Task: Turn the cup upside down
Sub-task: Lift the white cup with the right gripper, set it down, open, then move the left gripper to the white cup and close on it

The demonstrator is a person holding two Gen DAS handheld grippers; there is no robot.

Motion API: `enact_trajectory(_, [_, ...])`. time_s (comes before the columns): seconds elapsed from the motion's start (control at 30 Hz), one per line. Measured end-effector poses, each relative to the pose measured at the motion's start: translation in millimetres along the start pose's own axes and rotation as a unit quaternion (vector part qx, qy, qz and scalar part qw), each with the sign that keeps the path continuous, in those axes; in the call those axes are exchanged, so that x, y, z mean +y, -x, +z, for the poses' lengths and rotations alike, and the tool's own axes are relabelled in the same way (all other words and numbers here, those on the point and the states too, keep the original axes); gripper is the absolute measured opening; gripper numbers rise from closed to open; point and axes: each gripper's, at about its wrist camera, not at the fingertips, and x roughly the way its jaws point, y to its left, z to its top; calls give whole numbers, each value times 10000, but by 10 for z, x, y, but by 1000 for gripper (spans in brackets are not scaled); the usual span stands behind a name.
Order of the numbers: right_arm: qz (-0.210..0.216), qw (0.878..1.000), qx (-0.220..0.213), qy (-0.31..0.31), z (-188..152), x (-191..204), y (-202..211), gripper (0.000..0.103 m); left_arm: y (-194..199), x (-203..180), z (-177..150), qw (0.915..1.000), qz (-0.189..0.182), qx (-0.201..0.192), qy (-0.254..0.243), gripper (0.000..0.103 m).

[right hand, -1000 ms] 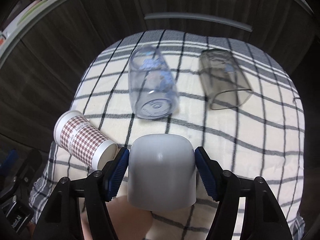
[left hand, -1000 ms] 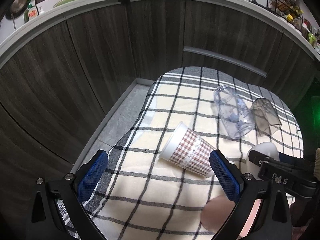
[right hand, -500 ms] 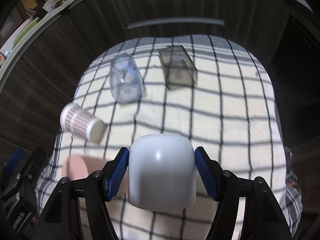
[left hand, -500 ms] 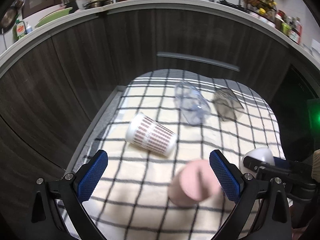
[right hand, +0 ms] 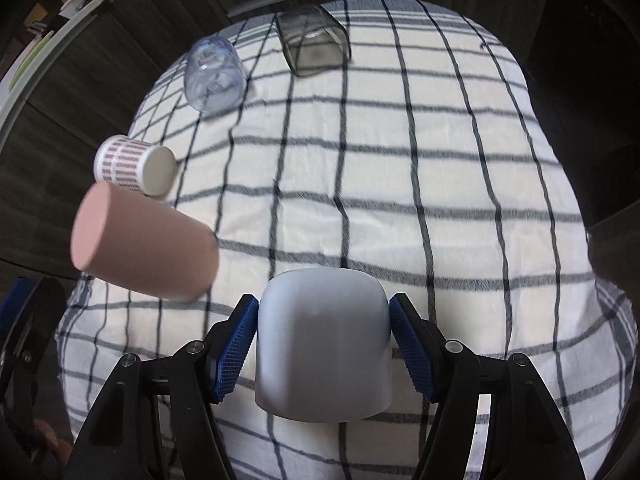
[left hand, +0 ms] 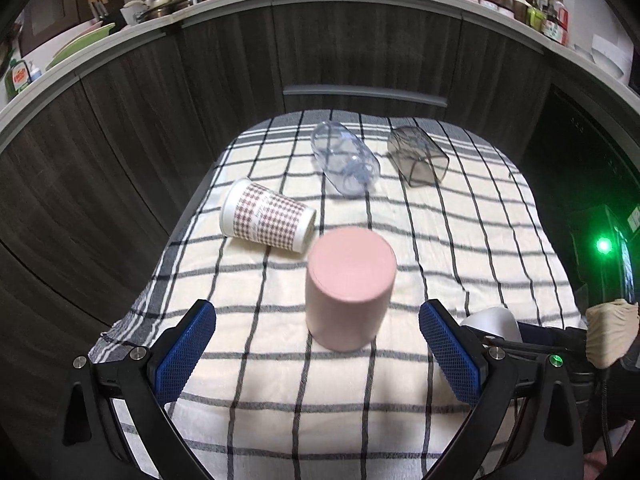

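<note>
Right gripper (right hand: 323,344) clamps the white cup (right hand: 323,344), rim hidden; left gripper (left hand: 317,350) spread wide.

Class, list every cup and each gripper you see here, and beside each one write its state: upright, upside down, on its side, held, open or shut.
Pink cup: upside down on the checked cloth, free.
White cup: base up, held.
Patterned paper cup: on its side.
Clear bluish cup: on its side.
Smoky grey cup: on its side.
Left gripper: open, empty.
Right gripper: shut on the white cup.

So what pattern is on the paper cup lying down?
Brown houndstooth on white paper cup, clearest in left wrist view.
</note>
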Motion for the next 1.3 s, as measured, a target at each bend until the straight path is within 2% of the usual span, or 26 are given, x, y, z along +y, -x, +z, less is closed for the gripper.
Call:
enact_trajectory(0.23, [-77, 9999, -117, 62, -56, 20, -49, 69, -41, -24, -52, 10000, 11, 72, -33, 103])
enact_trajectory(0.27, [-60, 9999, -114, 63, -62, 20, -50, 72, -31, -23, -49, 10000, 21, 59, -35, 103])
enact_trajectory(0.33, [-40, 9998, -169, 58, -66, 16, -25, 88, -15, -24, -46, 10000, 18, 49, -34, 103])
enact_trajectory(0.63, [-26, 9982, -602, -56, -104, -72, 288, 89, 106, -93, -27, 9999, -70, 61, -63, 103])
enact_trajectory(0.8, [-80, 9948, -962, -325, -197, -310, 608, 89, 171, -296, -9, 9994, -228, 125, -229, 103])
enact_trajectory(0.93, [-343, 9891, -1371, -409, -279, -488, 913, 89, 184, -531, 21, 9978, -481, 245, -386, 103])
enact_trajectory(1.17, [-880, 9775, -1857, -469, -311, -742, 1262, 89, -33, -1009, 147, 9882, -971, 953, -704, 103])
enact_trajectory(1.23, [-934, 9763, -1872, -557, -281, -837, 1298, 90, -130, -1141, 193, 9833, -1043, 1218, -859, 103])
enact_trajectory(1.3, [-961, 9762, -1830, -658, -239, -946, 1314, 92, -280, -1284, 239, 9744, -1169, 1638, -1000, 103])
